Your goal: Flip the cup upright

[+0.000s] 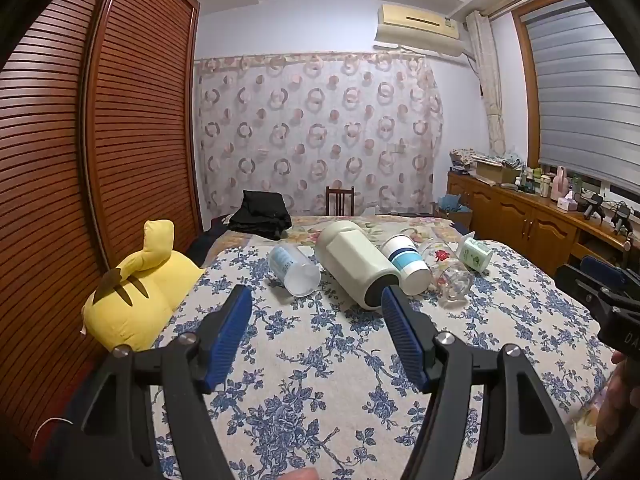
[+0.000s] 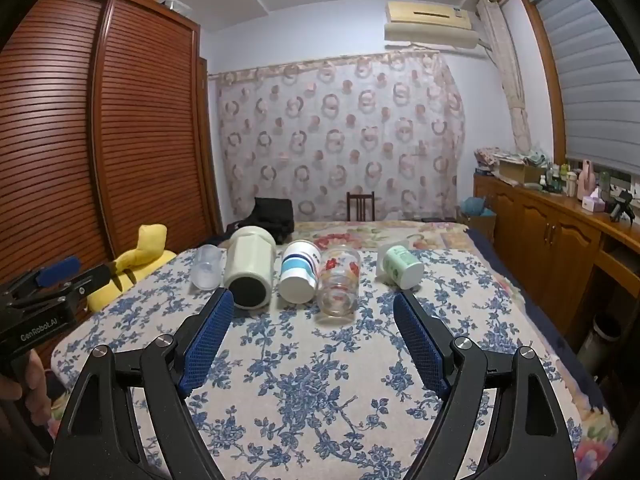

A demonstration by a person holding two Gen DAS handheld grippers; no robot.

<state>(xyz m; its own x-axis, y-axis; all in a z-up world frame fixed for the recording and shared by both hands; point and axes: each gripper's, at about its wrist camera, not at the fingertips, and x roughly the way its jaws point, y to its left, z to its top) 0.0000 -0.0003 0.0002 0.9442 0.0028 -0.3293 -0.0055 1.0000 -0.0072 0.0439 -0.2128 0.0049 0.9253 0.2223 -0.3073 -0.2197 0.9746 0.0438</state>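
Note:
Several cups lie on their sides in a row across the floral bedspread (image 1: pixel 320 360), mouths toward me: a clear plastic cup (image 1: pixel 294 267) (image 2: pixel 207 266), a large cream tumbler (image 1: pixel 356 264) (image 2: pixel 249 266), a white cup with blue stripes (image 1: pixel 406 260) (image 2: pixel 299 272), a flower-printed glass (image 1: pixel 450 274) (image 2: pixel 339 280) and a pale green mug (image 1: pixel 475 254) (image 2: pixel 400 266). My left gripper (image 1: pixel 316 300) is open and empty, just short of the tumbler. My right gripper (image 2: pixel 314 302) is open and empty, just short of the striped cup and the glass.
A yellow plush toy (image 1: pixel 138 296) lies at the bed's left edge by the wooden wardrobe (image 1: pixel 120 120). Folded black clothes (image 1: pixel 262 214) and a chair (image 1: pixel 340 200) are at the far end. A wooden sideboard (image 2: pixel 552 232) with clutter runs along the right.

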